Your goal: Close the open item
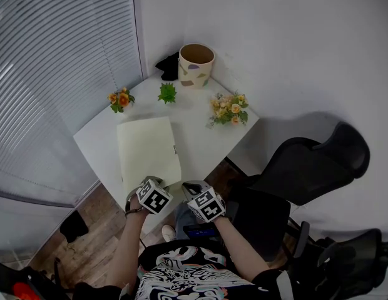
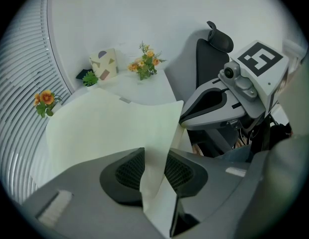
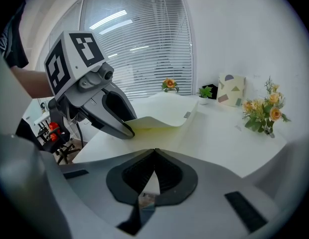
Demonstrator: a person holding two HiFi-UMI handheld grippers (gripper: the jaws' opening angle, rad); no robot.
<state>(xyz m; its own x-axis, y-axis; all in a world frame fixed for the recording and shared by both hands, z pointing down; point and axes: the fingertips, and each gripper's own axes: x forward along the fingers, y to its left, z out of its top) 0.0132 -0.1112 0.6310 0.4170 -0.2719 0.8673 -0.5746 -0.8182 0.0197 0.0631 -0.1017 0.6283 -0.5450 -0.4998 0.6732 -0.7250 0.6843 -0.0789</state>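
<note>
In the corner of the room, ribbed grey blinds (image 1: 56, 74) cover the left wall and a black padded chair (image 1: 313, 164) stands to the right. Between them sits a smooth white square bench (image 1: 203, 144). On its near left part lies the folder (image 1: 149, 152), a flat pale cream rectangle with a matte cover and a small tag (image 1: 175, 149) on its right edge. Its near corner is lifted off the sheet below and curls upward, so a yellowish inside shows beneath.

The left gripper (image 2: 154, 168), grey plastic with black ribbed pads, is clamped on that raised corner, and the thin cover passes between its jaws. The right gripper (image 3: 154, 156) is just to its right at the bench's near edge, with its jaws closed tip to tip and nothing between them.

At the far corner stands a round beige pot (image 1: 196, 64) with pastel patches. To its right lies a spray of cream and orange flowers (image 1: 229, 109). A smaller orange bunch (image 1: 121, 99) sits at the left edge, and a tiny spiky green plant (image 1: 167, 93) sits between it and the pot.
</note>
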